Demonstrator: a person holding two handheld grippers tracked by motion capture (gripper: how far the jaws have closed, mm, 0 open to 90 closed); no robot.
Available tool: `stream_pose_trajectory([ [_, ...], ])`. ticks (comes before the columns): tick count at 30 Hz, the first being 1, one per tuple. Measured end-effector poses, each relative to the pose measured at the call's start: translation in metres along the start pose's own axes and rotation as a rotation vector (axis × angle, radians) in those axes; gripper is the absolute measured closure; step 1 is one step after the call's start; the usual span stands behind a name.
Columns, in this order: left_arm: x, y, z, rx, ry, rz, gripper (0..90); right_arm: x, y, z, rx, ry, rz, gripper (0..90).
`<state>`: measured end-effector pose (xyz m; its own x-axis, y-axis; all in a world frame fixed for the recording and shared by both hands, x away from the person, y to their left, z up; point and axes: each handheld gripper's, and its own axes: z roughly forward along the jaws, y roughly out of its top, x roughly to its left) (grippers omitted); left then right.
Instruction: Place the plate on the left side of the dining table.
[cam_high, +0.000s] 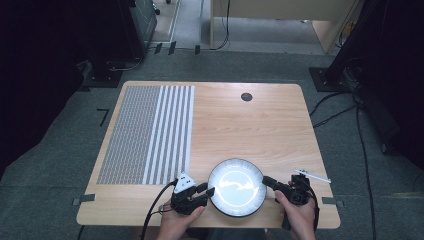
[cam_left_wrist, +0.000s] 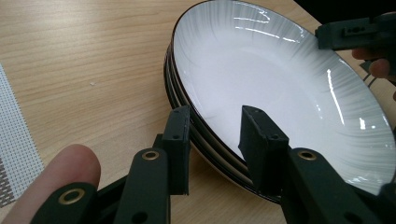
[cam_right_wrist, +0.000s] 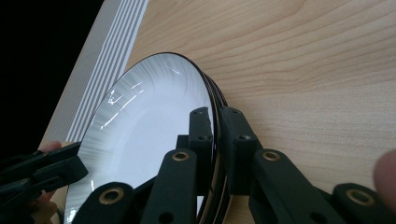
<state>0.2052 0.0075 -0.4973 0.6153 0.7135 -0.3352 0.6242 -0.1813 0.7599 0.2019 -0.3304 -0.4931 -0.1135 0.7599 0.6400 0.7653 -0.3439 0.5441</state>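
High view: a stack of white plates (cam_high: 236, 187) sits at the table's (cam_high: 260, 125) near edge. Left gripper (cam_left_wrist: 215, 140) view reveals its jaws spread wide, straddling the stack's left rim. Right gripper (cam_right_wrist: 214, 135) view shows jaws pinched narrowly on the top plate's right rim.

No readable text, labels, brands, numbers or signs anywhere
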Motion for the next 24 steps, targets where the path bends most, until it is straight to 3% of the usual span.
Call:
stream_pose_trajectory([
  [1,0.0,0.0,0.0,0.002,0.003,0.001,64.8,0.0,0.0,0.0,0.0,-0.001,-0.002,84.2],
  [2,0.0,0.0,0.0,-0.001,0.004,0.003,65.8,0.001,-0.001,0.003,0.024,0.036,0.02,82.7],
  [4,0.0,0.0,0.0,-0.001,0.001,0.002,66.0,0.0,-0.001,0.004,0.015,0.043,0.037,82.9],
  [13,0.0,0.0,0.0,-0.005,0.003,0.0,65.7,0.001,-0.002,0.007,0.003,0.034,0.061,83.9],
  [19,0.003,0.002,-0.003,-0.018,-0.001,-0.014,64.8,0.0,-0.004,0.009,-0.003,0.037,0.11,84.8],
  [20,0.004,0.004,-0.005,-0.03,-0.001,-0.023,64.5,-0.002,-0.006,0.012,0.012,0.054,0.151,85.0],
  [24,0.006,0.005,-0.006,-0.027,-0.007,-0.024,64.6,-0.003,-0.008,0.014,0.013,0.064,0.166,85.0],
])
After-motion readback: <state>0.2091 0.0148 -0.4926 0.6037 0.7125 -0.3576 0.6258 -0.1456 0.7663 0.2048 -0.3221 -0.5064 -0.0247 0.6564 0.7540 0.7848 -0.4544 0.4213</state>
